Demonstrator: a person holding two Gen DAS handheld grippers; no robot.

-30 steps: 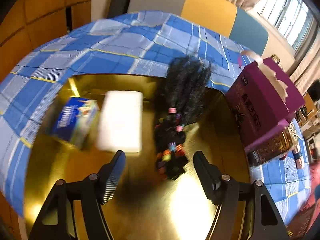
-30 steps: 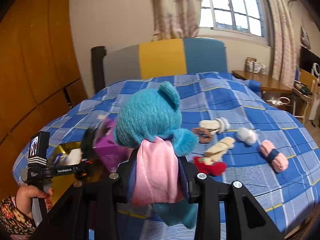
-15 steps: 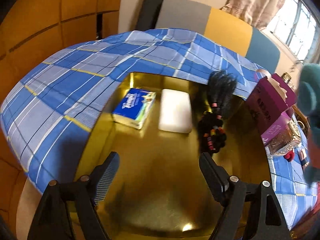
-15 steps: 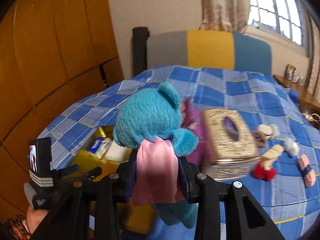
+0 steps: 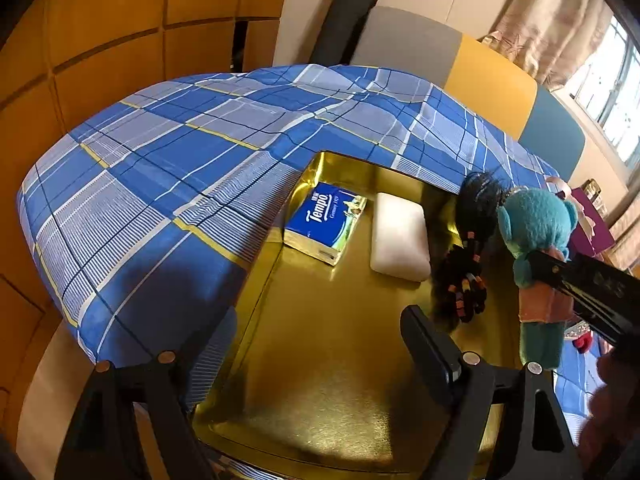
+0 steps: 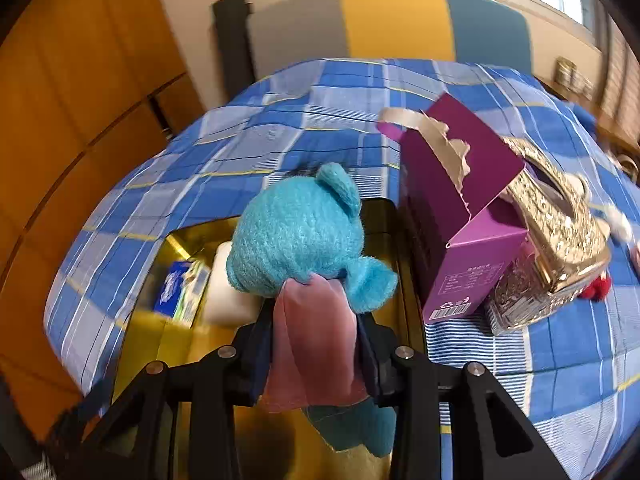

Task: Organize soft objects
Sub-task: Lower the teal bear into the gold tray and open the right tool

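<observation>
While gripper (image 6: 316, 354) clamps teddy (image 6: 298, 240), purple box (image 6: 460, 216) alongside

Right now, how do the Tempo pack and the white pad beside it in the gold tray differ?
The Tempo pack is blue with printed lettering; the white pad is plain and unmarked. The pack is boxy with sharp edges; the pad is rounded and pillowy. The pack lies nearer the tray's left wall, the pad nearer its middle. Both lie flat, side by side.
</observation>
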